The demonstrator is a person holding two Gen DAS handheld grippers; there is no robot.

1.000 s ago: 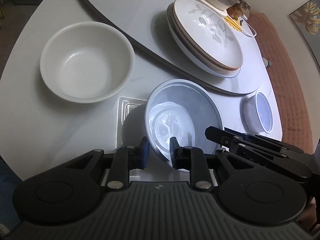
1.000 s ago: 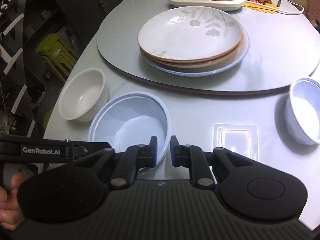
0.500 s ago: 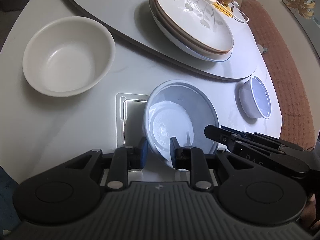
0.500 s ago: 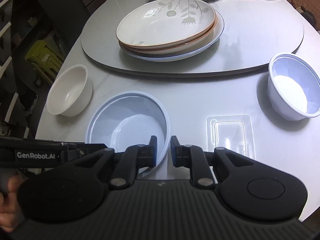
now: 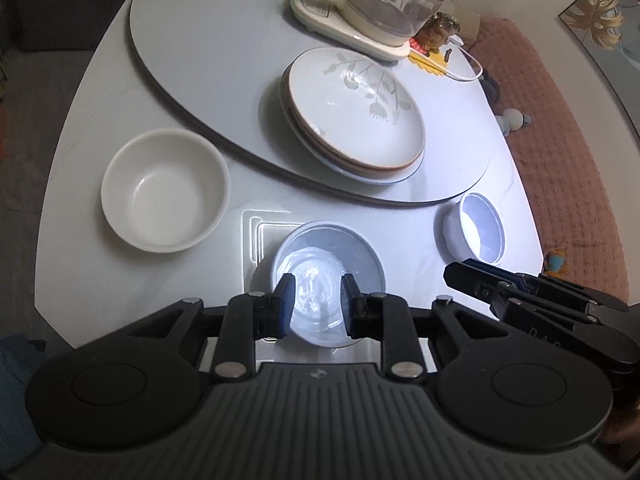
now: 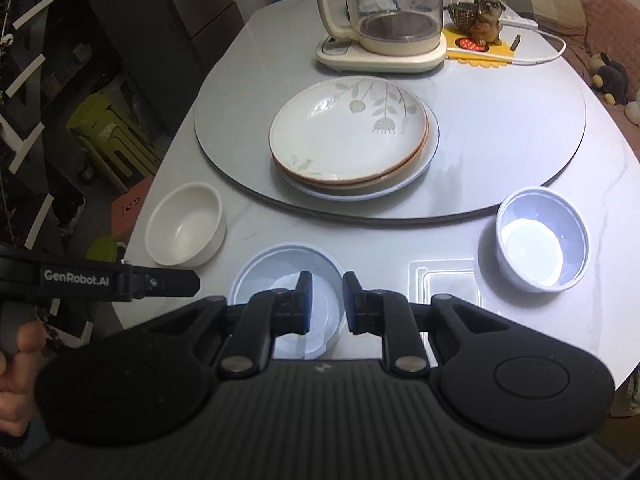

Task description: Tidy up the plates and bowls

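The left gripper [image 5: 314, 300] and right gripper [image 6: 324, 300] both hover with jaws apart above the blue bowl [image 5: 328, 276], which sits near on the worktop [image 6: 440, 236]. A clumsy grab could tip it. Earlier both pinched its rim; now they have let go and pulled back.

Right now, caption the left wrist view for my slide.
Left claw open above blue bowl; white bowl left, stacked plates behind.
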